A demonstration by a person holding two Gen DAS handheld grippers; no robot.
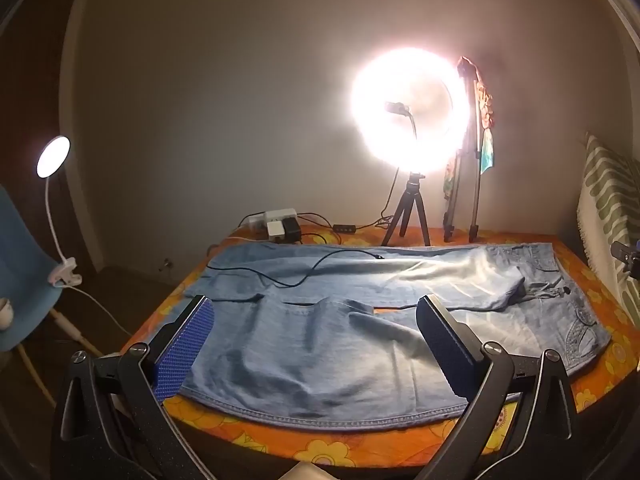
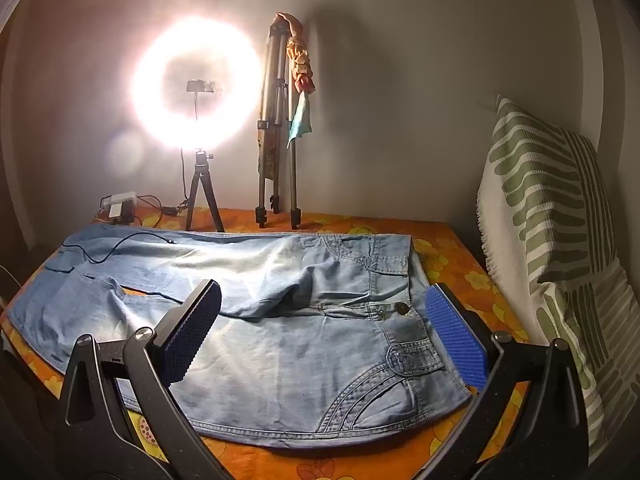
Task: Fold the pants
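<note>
Dim room, ring light (image 1: 408, 110) glaring at back wall. Orange floral desk (image 1: 332, 446) carrying pale denim pants (image 1: 304, 352), spread flat: legs left of ring light, waistband right. Black cable (image 1: 280, 276) lying across far leg, just left of ring light; best cleared first. Left tongs (image 1: 316, 344) fully spread, empty, over near leg. Right tongs (image 2: 322, 332) equally wide, empty, over waistband. Advisable: pinch near edge at both points, carry far leg over together.

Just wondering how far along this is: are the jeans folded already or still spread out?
Spread out. The jeans lie flat on the orange tablecloth, both legs side by side, waistband showing, nothing doubled over.
</note>
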